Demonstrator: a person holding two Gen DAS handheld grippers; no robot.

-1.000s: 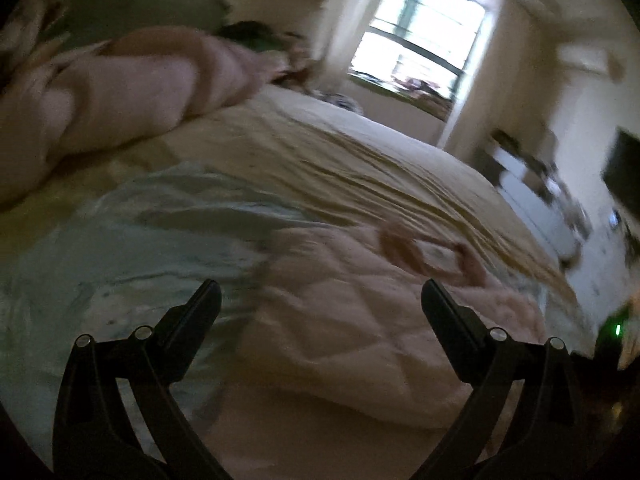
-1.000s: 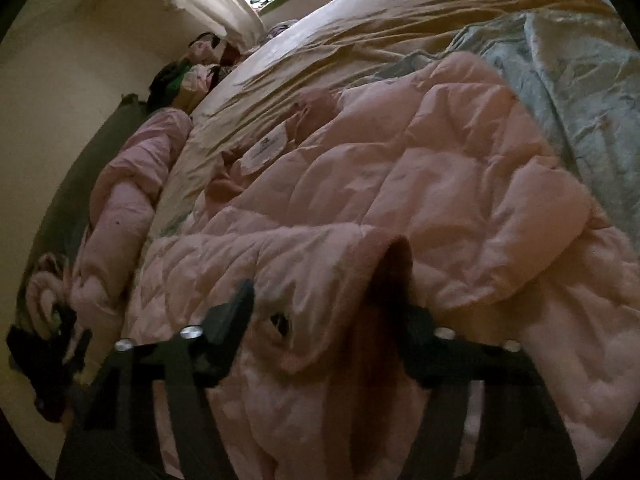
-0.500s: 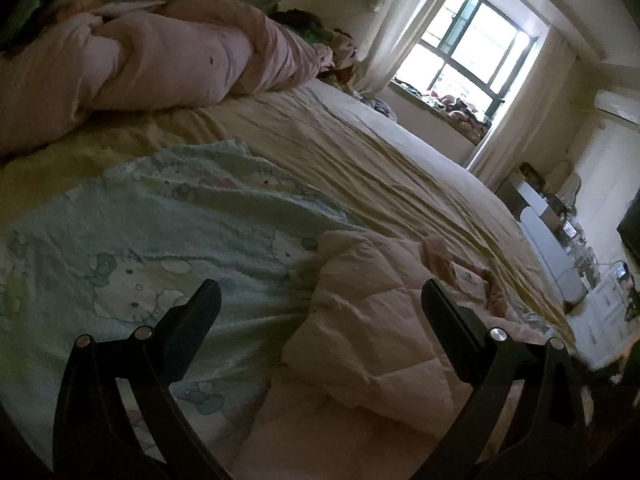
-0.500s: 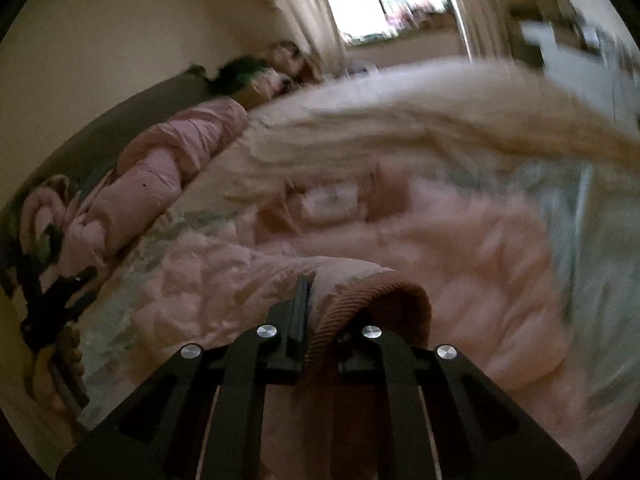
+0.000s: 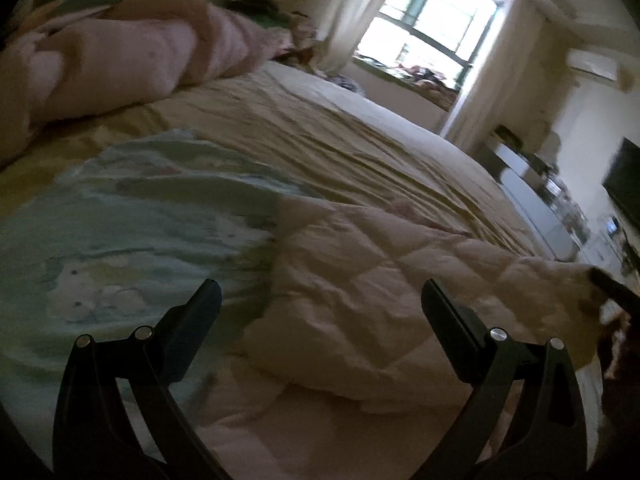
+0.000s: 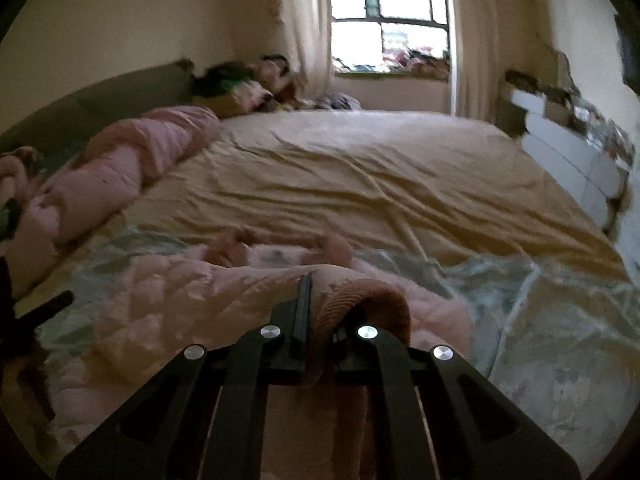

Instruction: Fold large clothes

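Since a second ago the right hand-held gripper (image 6: 320,312) has clamped on the ribbed cuff (image 6: 364,300) of the pink quilted jacket (image 5: 372,280) and lifted it. Folding's barely started, I'd guess: one jacket, crumpled on the bed (image 6: 360,168), lying partly over one pale green blanket (image 5: 132,240). Left hand-held gripper (image 5: 320,300) hovers over the jacket, jaws spread, empty.

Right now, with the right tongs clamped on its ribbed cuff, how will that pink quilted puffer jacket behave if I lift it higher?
The pink quilted puffer jacket will probably drape and sag, since it already lies in soft folds. Its puffy padding suggests it is light for its bulk. The ribbed cuff bunches in the right tongs, so it may stretch rather than slip.
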